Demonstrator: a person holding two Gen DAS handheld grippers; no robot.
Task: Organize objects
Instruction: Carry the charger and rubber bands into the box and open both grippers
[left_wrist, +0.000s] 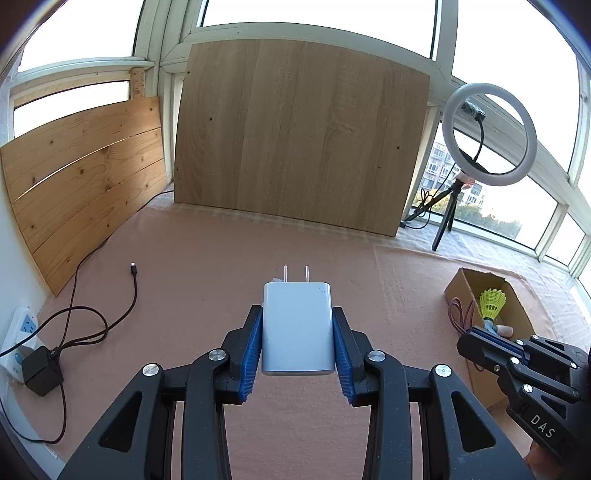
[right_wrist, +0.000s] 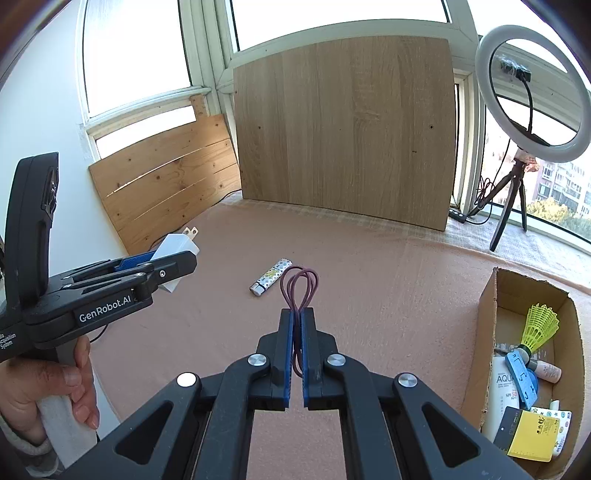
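The left claw (left_wrist: 298, 332) is clamped on a white two-prong charger plug (left_wrist: 297, 326), its blue ribbed pads (left_wrist: 252, 341) pressing the two flat side faces about midway along the body, prongs pointing away and the plug lifted clear of the pink cloth-covered table (left_wrist: 207, 258). That body looks hard, smooth and light, so it should neither crush nor sag, though glossy plastic could slide if the grip loosens; the broad flat sides are the sensible place to hold, not the thin metal prongs. The right claw (right_wrist: 297, 332) is pinched nearly closed on a bundle of thin dark-red cable (right_wrist: 299, 286), whose loops stick out past the fingertips and hang free. This cable is limp and light, likely to droop, swing or uncoil, so gripping across several strands together near the middle of the bundle seems safest. Beyond the right claw a patterned lighter (right_wrist: 271, 282) lies on the cloth, small and slick, probably best taken across its narrow width. Off to the right sits an open cardboard box (right_wrist: 487, 306) already holding a yellow shuttlecock (right_wrist: 541, 326), a sunscreen tube and notepads, a likely destination for both held items
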